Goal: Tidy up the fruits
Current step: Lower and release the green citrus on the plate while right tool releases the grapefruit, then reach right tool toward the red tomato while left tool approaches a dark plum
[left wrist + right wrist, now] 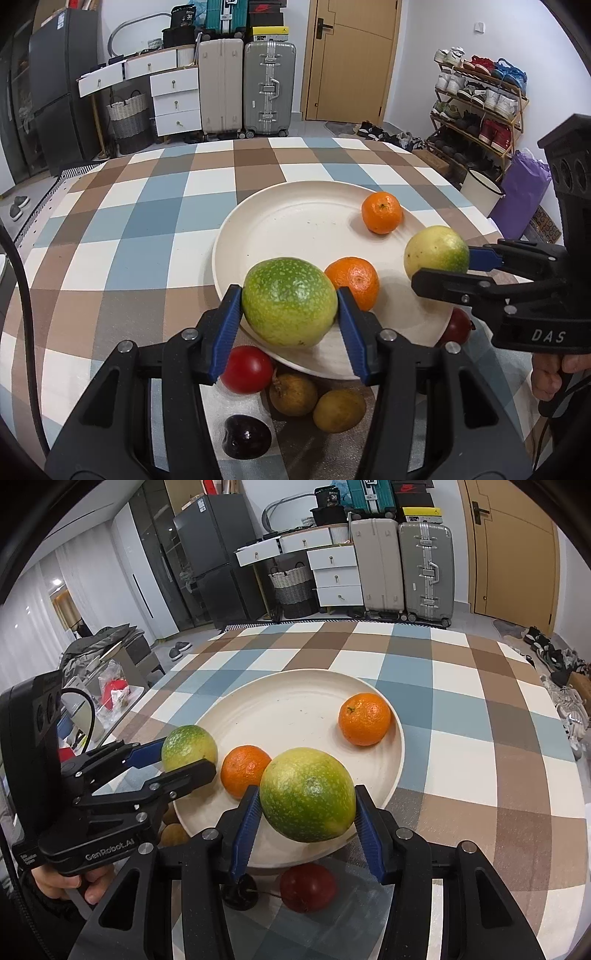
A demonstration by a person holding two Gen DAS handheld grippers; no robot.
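DAS: right hand-held gripper [439,271] | GenRobot.AI: left hand-held gripper [184,757] | 36: black box [330,497]

- Far half of plate [295,206] bare, open from above.
- Near rim crowded: two tangerines [354,281], small fruits [245,369] on tablecloth [129,240].

Both views are evenly and fairly brightly lit by soft indoor light from above. The white plate [295,221] shows only a mild sheen. Fruits on it cast short, soft shadows, and a darker shadow lies under the plate's near rim. Focus is crisp on the plate and the checked tabletop [480,720]. Fisheye distortion bends the tabletop's squares away from the plate, and black vignetting fills the corners. The window curtains [33,602] far left of the plate look washed out.
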